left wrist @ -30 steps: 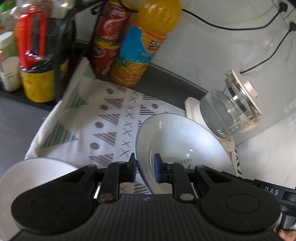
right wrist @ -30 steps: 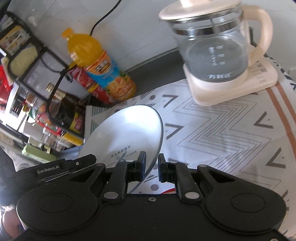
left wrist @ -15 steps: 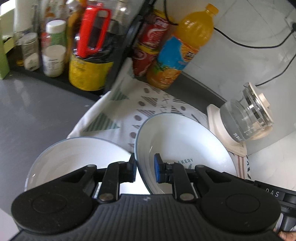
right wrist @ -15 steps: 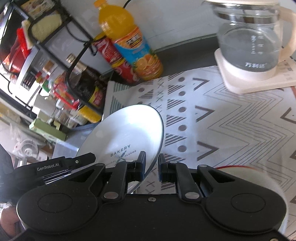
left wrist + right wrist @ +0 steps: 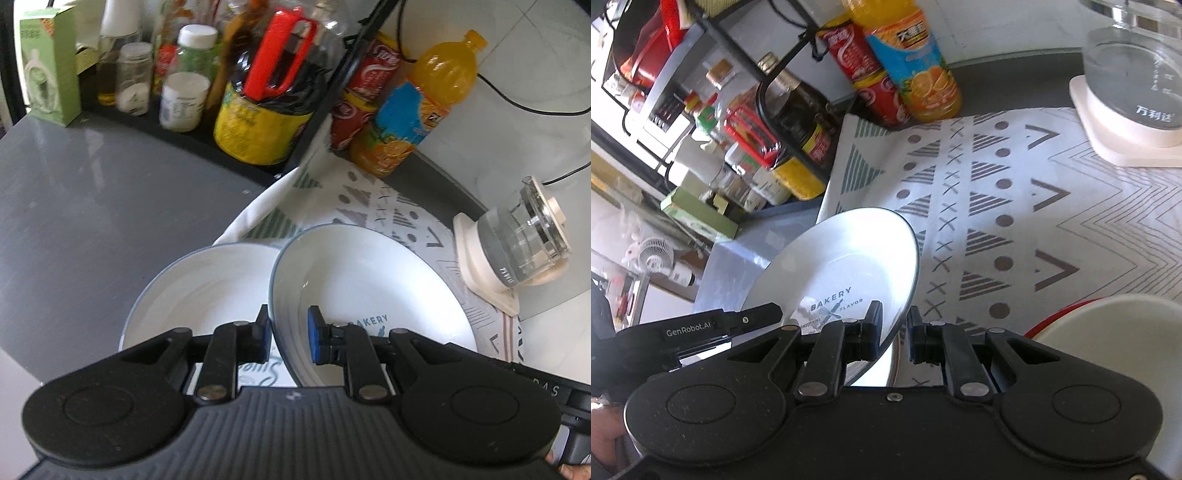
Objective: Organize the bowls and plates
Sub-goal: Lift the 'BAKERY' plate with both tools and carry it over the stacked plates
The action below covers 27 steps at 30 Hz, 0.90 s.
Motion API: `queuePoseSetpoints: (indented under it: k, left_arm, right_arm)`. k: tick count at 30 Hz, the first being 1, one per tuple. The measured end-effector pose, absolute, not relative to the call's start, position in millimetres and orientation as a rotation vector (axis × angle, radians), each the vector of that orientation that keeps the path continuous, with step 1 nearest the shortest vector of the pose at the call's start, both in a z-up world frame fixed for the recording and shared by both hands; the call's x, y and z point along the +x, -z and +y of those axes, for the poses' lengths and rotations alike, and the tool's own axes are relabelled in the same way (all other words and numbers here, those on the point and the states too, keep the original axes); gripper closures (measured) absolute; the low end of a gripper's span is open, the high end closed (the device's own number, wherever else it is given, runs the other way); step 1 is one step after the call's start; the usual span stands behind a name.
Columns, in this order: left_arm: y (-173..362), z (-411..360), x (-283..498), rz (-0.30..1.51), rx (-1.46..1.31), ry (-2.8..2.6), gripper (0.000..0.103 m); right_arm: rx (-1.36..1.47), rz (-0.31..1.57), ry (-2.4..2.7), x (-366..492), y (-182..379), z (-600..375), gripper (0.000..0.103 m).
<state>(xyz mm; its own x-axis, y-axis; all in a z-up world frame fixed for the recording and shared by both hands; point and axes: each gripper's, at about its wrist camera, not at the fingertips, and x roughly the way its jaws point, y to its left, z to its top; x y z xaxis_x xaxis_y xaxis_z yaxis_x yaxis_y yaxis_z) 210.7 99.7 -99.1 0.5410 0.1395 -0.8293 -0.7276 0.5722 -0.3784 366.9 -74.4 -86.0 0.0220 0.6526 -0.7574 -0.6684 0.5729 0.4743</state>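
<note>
A white plate [image 5: 369, 280] printed "BAKERY" hangs tilted above the patterned cloth [image 5: 391, 210], held at two sides. My left gripper [image 5: 290, 334] is shut on its left rim. In the right wrist view the same plate [image 5: 842, 258] has my right gripper [image 5: 894, 332] shut on its right rim. A second white plate [image 5: 207, 288] lies below and to the left, partly under the held one, at the cloth's edge. A cream bowl with a red rim [image 5: 1108, 317] shows at the lower right of the right wrist view.
A glass kettle on a cream base [image 5: 517, 251] stands at the right by the wall. An orange juice bottle [image 5: 417, 110] and a red cola bottle [image 5: 362, 92] stand at the back. A black rack with jars and a dark sauce bottle [image 5: 266, 110] borders the grey counter [image 5: 92, 203].
Both grippers have carried the held plate leftward over the cloth. The second plate has come fully into view beneath, the kettle has slid off right, and the cream bowl has appeared.
</note>
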Motion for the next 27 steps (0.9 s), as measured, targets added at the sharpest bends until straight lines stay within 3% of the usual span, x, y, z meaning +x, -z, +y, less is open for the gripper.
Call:
queuePoseSetpoints:
  k: [27]
  left_arm:
    - [139.9, 109.4, 184.9, 0.925, -0.85, -0.629, 0.082]
  right_arm:
    - [-0.24, 1.131, -1.007, 330.8, 101.2, -43.1, 0.09]
